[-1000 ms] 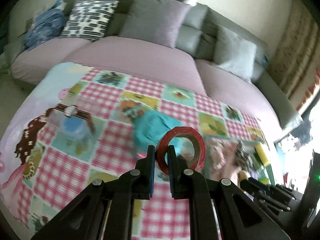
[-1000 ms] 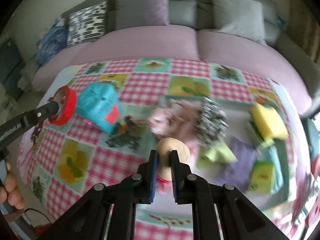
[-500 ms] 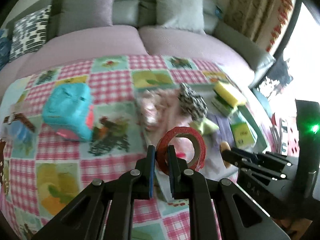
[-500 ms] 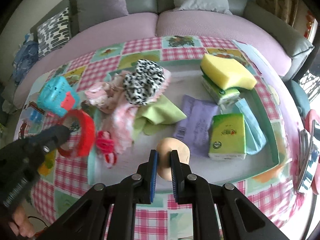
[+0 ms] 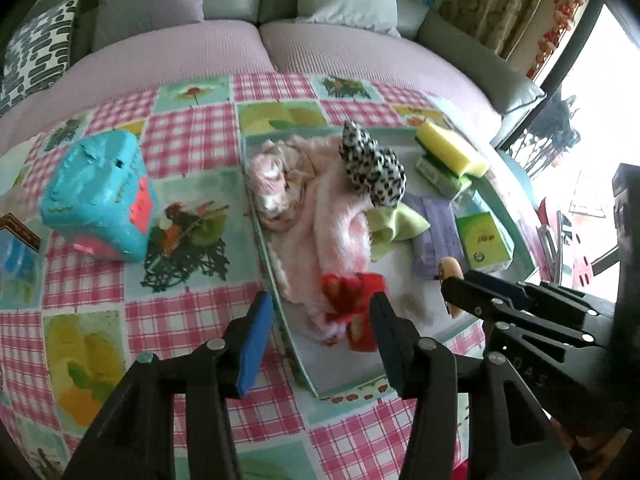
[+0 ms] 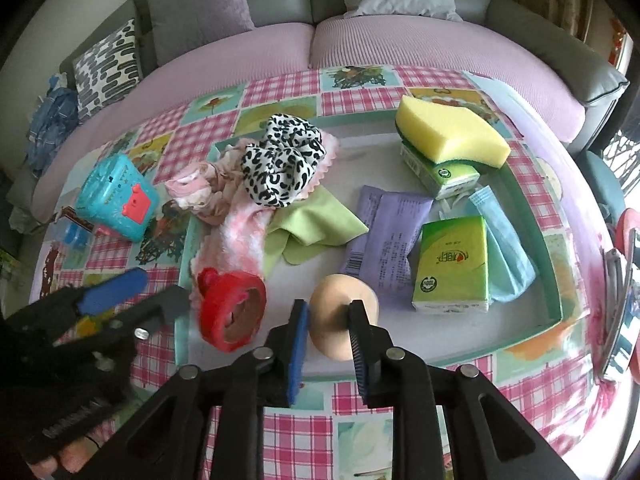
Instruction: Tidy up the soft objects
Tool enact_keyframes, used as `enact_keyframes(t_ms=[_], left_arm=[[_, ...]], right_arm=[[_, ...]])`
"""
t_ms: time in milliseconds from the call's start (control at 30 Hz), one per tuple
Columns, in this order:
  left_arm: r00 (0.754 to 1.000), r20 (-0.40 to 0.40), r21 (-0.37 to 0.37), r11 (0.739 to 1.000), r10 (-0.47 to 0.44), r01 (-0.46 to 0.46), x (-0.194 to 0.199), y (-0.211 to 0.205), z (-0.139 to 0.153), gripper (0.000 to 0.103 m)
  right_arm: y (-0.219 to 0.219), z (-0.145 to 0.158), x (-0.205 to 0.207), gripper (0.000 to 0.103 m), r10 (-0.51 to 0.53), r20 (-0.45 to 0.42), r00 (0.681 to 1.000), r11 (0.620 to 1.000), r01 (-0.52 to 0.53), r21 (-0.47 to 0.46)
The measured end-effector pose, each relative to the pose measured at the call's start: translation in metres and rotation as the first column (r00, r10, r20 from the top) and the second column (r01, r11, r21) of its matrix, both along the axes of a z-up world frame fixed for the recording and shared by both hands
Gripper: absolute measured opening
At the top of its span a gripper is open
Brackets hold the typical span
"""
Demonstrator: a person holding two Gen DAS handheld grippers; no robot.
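My left gripper [image 5: 320,312] is open; the red tape roll [image 6: 232,312] lies free just beyond its fingers, at the near left of the green-rimmed tray [image 6: 554,280]. The roll also shows in the left wrist view [image 5: 354,308]. My right gripper [image 6: 328,320] has its jaws partly apart around a beige puff [image 6: 344,328] that rests on the tray. A leopard scrunchie [image 6: 280,160], pink fluffy cloth [image 6: 240,236], green cloth [image 6: 312,228], yellow sponge [image 6: 448,132] and tissue packs [image 6: 452,264] lie in the tray.
A turquoise toy box [image 6: 116,196] sits on the checked tablecloth [image 6: 280,440] left of the tray. A purple sofa with cushions [image 6: 400,40] runs behind the table. A purple packet [image 6: 384,240] and blue mask [image 6: 504,256] lie in the tray.
My left gripper has opened and let the red tape roll drop onto the tray. My right gripper's jaws have widened around the beige puff, which now rests on the tray.
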State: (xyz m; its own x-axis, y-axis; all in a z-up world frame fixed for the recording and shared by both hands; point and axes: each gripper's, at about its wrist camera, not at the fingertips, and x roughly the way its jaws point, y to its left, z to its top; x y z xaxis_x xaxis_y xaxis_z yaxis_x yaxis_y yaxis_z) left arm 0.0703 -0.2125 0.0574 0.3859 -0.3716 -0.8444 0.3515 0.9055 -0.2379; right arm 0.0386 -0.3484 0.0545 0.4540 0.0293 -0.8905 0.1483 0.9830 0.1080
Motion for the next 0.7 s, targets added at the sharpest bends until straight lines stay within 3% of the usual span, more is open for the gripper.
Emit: enact_keyframes(t_ms=[133, 200, 233, 267, 367, 567, 700], left_arm=[[0.996, 0.007, 0.058, 0.995, 0.086, -0.087, -0.001, 0.020, 0.000, 0.052], [0.992, 0.002, 0.078, 0.989, 0.127, -0.127, -0.001, 0.030, -0.002, 0.053], [0.989, -0.001, 0.088, 0.985, 0.151, -0.150, -0.001, 0.036, -0.003, 0.057], [0.985, 0.001, 0.100, 0.980, 0.173, -0.172, -0.002, 0.042, -0.005, 0.063], [0.969, 0.022, 0.158, 0.957, 0.245, -0.245, -0.003, 0.064, -0.007, 0.079], [0.938, 0.055, 0.247, 0.906, 0.341, -0.344, -0.012, 0.102, -0.016, 0.089], [0.924, 0.061, 0.270, 0.885, 0.378, -0.380, -0.019, 0.118, -0.021, 0.091]], right_arm=[[0.004, 0.004, -0.003, 0.027, 0.010, 0.005, 1.000, 1.000, -0.010, -0.010], [0.007, 0.004, -0.003, 0.043, 0.017, 0.003, 1.000, 1.000, -0.017, -0.015], [0.008, 0.003, -0.004, 0.061, 0.019, 0.001, 1.000, 1.000, -0.019, -0.019], [0.010, 0.003, -0.004, 0.067, 0.020, -0.002, 1.000, 0.999, -0.020, -0.025], [0.014, 0.003, -0.007, 0.069, 0.022, -0.008, 1.000, 0.999, -0.023, -0.043], [0.021, 0.000, -0.015, 0.093, 0.024, -0.022, 0.999, 0.997, -0.025, -0.069], [0.027, -0.002, -0.023, 0.102, 0.029, -0.025, 0.999, 0.997, -0.031, -0.076]])
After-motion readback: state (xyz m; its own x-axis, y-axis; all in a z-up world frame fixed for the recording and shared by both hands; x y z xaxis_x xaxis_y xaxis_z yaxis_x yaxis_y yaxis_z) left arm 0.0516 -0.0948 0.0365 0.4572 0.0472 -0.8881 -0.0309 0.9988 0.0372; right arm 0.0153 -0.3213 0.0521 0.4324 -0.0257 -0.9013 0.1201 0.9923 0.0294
